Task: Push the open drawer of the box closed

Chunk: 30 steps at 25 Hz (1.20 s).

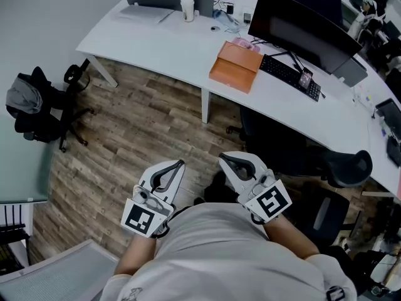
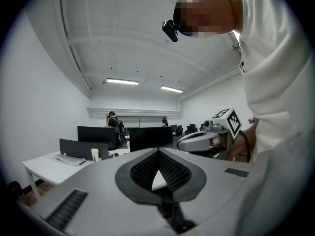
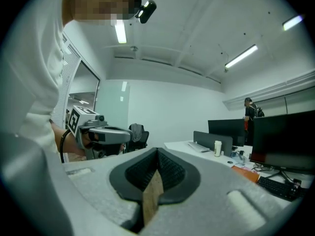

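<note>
An orange-brown box (image 1: 235, 66) lies on the white desk (image 1: 163, 39), far ahead of both grippers; a paler pink part shows at its far end, and I cannot make out the drawer. In the right gripper view the box (image 3: 248, 173) is a small orange patch on the desk. My left gripper (image 1: 180, 163) and right gripper (image 1: 222, 160) are held side by side close to the person's body, over the wooden floor, pointing toward the desk. Both are shut with nothing between the jaws (image 2: 158, 154) (image 3: 157, 152). Each gripper view also catches the other gripper beside it (image 2: 197, 140) (image 3: 110, 132).
A black monitor (image 1: 301, 27), keyboard (image 1: 289, 75) and paper cup (image 1: 187, 9) stand on the desk. A black office chair (image 1: 294, 155) sits between me and the desk at right. Another chair with a jacket (image 1: 34, 105) stands at left. A grey chair back (image 1: 56, 274) is near my left elbow.
</note>
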Each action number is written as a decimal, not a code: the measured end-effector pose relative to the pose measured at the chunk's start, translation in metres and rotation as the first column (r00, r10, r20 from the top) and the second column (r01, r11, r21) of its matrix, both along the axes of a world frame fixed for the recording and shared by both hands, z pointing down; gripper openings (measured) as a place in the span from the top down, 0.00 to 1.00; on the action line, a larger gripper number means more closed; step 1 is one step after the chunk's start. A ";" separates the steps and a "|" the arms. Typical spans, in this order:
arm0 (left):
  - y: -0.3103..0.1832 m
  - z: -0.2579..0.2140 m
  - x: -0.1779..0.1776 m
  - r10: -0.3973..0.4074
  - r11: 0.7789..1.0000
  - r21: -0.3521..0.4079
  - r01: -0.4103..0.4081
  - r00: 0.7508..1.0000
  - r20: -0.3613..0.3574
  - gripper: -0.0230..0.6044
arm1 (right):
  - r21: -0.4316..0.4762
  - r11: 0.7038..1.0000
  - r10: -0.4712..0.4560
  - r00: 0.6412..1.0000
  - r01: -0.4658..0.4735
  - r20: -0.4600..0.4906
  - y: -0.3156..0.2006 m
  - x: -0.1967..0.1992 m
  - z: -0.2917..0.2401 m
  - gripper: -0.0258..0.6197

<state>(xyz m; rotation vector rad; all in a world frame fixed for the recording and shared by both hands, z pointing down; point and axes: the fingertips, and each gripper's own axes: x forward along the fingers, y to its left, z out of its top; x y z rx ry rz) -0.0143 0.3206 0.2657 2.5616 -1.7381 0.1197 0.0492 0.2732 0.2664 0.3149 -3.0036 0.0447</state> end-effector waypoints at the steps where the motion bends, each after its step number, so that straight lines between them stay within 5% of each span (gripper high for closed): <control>1: -0.011 0.000 0.001 0.007 1.000 0.001 -0.007 1.000 -0.001 0.97 | -0.002 1.000 0.006 1.000 -0.006 0.002 -0.010 0.001 0.002 0.96; 10: -0.114 -0.010 0.025 0.082 0.997 0.004 -0.082 0.997 -0.007 0.97 | -0.018 0.997 0.071 0.997 -0.070 0.021 -0.104 0.025 -0.002 0.96; 22: -0.184 -0.018 0.048 0.182 0.983 -0.001 -0.182 0.983 0.033 0.97 | -0.013 0.988 0.153 0.988 -0.152 0.026 -0.164 0.045 -0.008 0.96; 30: -0.228 -0.020 0.033 0.266 0.964 0.009 -0.266 0.963 -0.046 0.97 | -0.008 0.965 0.262 0.965 -0.262 0.009 -0.204 0.041 -0.010 0.96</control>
